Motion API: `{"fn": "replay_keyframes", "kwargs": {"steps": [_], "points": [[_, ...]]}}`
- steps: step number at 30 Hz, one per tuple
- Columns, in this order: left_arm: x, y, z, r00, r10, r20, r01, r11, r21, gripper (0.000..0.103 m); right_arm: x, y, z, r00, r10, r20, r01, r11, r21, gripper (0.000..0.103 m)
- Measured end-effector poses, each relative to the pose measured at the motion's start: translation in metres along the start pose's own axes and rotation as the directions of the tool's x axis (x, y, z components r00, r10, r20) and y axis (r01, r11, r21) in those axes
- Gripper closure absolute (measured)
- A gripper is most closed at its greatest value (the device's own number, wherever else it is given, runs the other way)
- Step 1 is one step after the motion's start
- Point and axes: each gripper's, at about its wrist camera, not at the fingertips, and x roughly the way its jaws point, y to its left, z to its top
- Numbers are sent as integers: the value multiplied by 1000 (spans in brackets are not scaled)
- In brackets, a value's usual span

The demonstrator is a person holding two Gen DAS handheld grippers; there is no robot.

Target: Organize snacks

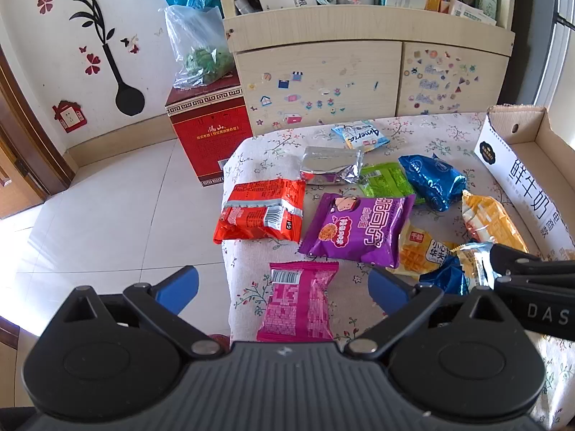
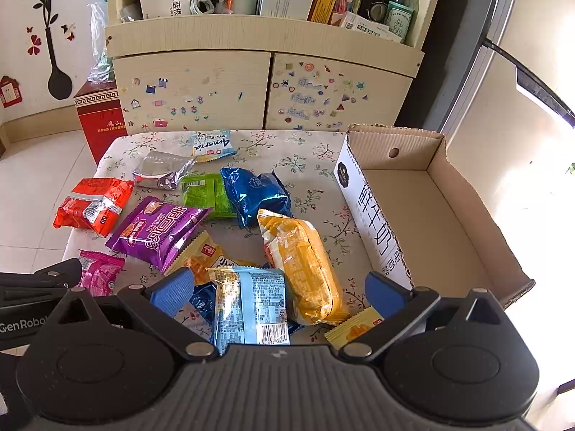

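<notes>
1. My left hand-held gripper (image 1: 282,283) hangs with its blue fingers (image 1: 179,287) spread wide apart and nothing between them; the pink packet (image 1: 298,301) lies on the surface (image 1: 251,151) right under the gap.
2. My right hand-held gripper (image 2: 278,292) is likewise wide apart and empty, poised over a light blue packet (image 2: 248,305) that lies barcode up at the near edge.
3. In the left wrist view, the purple packet (image 1: 355,228) sits at 12 o'clock from the pink one, and the orange-red packet (image 1: 262,210) lies at 9 o'clock of the purple one, overhanging the surface's left edge.
4. The silver foil packet (image 1: 330,165) is farther back, at 12 o'clock from the purple one, with a small white-and-blue sachet (image 1: 361,136) just behind it.
5. A green packet (image 1: 386,179) lies partly beneath a dark blue packet (image 1: 431,181), which sits at its 3 o'clock.
6. In the right wrist view, a long yellow packet (image 2: 305,265) rests just beside the light blue one, at its 2 o'clock, and a small yellow sachet (image 2: 354,327) lies by my right finger (image 2: 386,294).
7. The open cardboard box (image 2: 431,222) stands at 3 o'clock of the snacks, on the surface's right side, its printed white wall facing them; no snack shows inside it.
8. A cabinet (image 2: 230,86) covered in stickers stands at 12 o'clock behind the surface, and a red carton (image 1: 210,136) sits on the floor to its left.
</notes>
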Motion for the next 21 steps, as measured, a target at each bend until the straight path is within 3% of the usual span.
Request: {"fn": "replay_keyframes", "kwargs": {"steps": [21], "points": [[7,-12,-16,998,-62,-30,63,997,44,4,4,-7,-18,1000,9,-22,-9,1000,-23,0]]}}
